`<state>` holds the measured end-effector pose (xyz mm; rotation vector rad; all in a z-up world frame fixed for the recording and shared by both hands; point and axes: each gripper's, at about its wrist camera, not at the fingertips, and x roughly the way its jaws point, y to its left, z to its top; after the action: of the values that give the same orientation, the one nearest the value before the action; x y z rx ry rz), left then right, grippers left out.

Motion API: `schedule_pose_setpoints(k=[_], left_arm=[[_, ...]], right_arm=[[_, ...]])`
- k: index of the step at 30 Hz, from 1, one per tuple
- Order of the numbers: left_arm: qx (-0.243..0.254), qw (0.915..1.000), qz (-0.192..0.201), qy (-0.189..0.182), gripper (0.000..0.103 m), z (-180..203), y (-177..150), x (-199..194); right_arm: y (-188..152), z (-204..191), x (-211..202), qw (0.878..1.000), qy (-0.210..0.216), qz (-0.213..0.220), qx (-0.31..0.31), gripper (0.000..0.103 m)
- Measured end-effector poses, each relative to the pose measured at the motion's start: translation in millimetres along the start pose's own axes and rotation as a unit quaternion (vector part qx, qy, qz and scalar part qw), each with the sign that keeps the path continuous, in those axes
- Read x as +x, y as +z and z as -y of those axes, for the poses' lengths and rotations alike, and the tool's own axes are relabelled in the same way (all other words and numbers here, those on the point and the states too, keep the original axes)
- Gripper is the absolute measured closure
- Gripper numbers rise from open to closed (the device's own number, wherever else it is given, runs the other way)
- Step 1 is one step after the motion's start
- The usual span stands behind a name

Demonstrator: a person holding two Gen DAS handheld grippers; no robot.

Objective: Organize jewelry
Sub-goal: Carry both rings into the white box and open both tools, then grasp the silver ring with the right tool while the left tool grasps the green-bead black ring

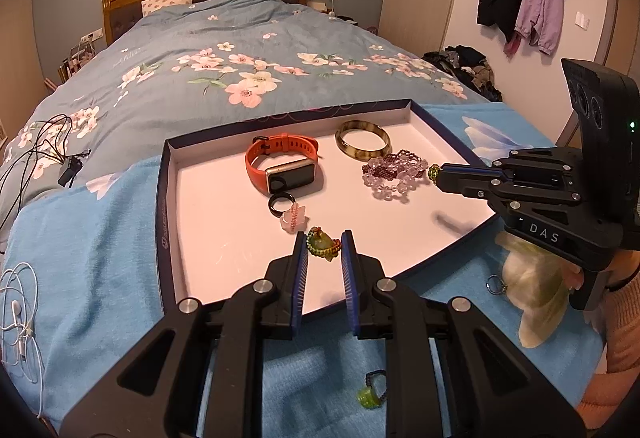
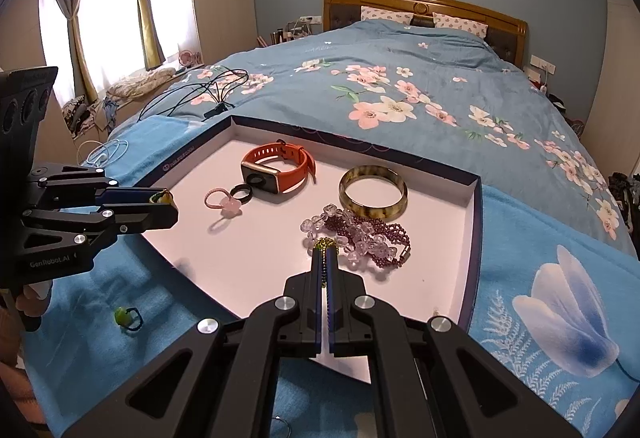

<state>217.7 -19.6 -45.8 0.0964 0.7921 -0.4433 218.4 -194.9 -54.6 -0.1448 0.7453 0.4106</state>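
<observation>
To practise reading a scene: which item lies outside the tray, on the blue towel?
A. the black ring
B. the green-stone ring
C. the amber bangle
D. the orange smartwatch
B: the green-stone ring lies on the towel, outside the tray that holds the rest.

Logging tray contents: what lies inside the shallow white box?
In the shallow white box: orange smartwatch, amber bangle, purple bead strands, black ring, pink flower ring. Nothing visibly covered.

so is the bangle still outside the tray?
No, the bangle lies inside the tray, near its far corner beside the bead bracelets.
</observation>
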Motion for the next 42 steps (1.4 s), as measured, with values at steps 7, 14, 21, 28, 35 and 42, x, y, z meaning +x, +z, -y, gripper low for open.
schedule_pose_setpoints(k=[7,14,21,28,35,42], left_arm=[[-0.003,0.9999,-0.014,0.003,0.086,-2.2,1.5,12.1],[-0.005,0.9996,-0.027,0.008,0.086,-3.2,2.9,25.2],[-0.007,0.9992,-0.036,0.013,0.086,-4.9,5.8,36.5],[-0.019,0.9987,-0.046,0.007,0.086,-11.3,9.2,47.2],[-0.031,0.9986,-0.043,0.003,0.084,-16.3,11.8,46.4],[-0.043,0.9989,-0.016,0.007,0.072,-23.2,14.5,27.2]], right_arm=[[2.6,0.4,10.2,1.0,-0.003,-0.01,-0.004,0.102],[1.6,2.5,17.0,1.0,-0.008,-0.019,-0.002,0.102],[1.1,6.7,25.2,1.0,-0.01,-0.028,0.006,0.102],[0.0,9.1,25.7,1.0,-0.012,-0.025,0.015,0.099],[-0.6,10.7,11.6,1.0,-0.006,-0.01,0.024,0.098],[-5.3,7.1,-14.3,1.0,0.005,0.008,0.026,0.088]])
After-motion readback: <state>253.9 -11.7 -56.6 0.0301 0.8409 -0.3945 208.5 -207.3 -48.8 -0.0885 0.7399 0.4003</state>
